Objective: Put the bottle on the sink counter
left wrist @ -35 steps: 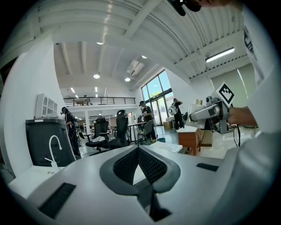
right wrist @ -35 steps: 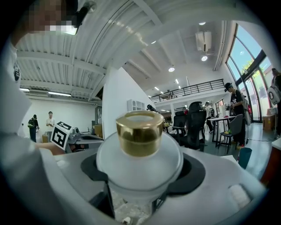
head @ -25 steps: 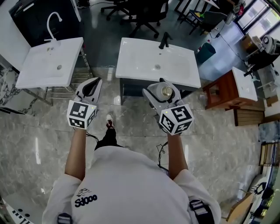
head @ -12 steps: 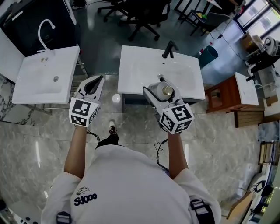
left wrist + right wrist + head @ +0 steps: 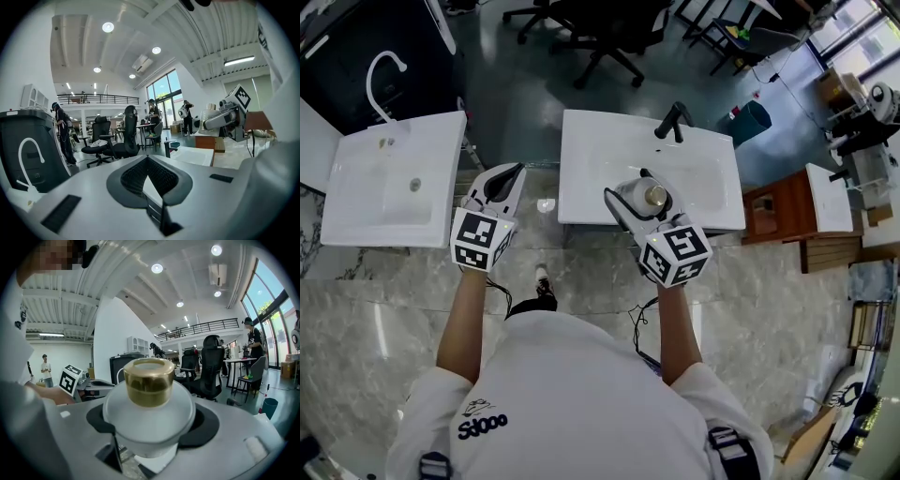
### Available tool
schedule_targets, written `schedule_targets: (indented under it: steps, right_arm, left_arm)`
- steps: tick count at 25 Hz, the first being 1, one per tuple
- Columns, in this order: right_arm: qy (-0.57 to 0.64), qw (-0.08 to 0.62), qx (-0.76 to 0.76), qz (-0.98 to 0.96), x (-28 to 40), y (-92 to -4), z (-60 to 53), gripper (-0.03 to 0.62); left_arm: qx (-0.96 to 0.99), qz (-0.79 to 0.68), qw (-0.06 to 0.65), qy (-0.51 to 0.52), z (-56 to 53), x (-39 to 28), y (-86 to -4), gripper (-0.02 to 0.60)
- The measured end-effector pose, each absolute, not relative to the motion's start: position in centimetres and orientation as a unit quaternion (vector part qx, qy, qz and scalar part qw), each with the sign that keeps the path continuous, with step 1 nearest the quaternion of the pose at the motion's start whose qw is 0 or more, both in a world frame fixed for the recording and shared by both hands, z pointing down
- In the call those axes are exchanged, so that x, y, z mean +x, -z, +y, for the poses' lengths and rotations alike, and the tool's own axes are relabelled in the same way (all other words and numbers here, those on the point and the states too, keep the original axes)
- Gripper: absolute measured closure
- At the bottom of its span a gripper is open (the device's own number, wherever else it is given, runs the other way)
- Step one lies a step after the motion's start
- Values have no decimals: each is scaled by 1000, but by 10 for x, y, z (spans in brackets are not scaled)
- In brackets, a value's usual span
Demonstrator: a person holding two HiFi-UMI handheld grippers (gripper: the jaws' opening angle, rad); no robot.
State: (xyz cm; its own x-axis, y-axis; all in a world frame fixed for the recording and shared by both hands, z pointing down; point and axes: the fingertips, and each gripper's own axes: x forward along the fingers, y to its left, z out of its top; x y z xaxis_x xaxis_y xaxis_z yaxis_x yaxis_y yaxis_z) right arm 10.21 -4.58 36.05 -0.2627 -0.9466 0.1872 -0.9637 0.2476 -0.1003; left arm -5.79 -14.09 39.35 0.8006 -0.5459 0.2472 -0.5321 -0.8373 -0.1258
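Now nearer vs 0.5 s ago: right tool [image 5: 643, 194] clamped on bottle [image 5: 655, 195], front edge of sink table [image 5: 600, 150] under it. Left tool [image 5: 514, 172] closed, empty. Set-down prob. next.

bottle [image 5: 651, 195]: frosted white, gold cap, upright | held in right gripper [image 5: 634, 188] | above sink counter [image 5: 600, 159], near front edge

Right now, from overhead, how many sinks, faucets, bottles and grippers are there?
Sinks: 2, left sink, right sink.
Faucets: 2, white faucet, black faucet.
Bottles: 1, the gold-capped bottle.
Grippers: 2, left gripper, right gripper.
Total: 7.
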Motion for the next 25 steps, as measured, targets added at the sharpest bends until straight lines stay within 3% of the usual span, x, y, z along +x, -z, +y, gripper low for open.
schedule_targets:
  steps: [25]
  right_arm:
    - [-125, 53, 591, -795, 97, -414, -163, 250]
  left_arm:
    - [-945, 265, -14, 191, -234, -63, -452, 577]
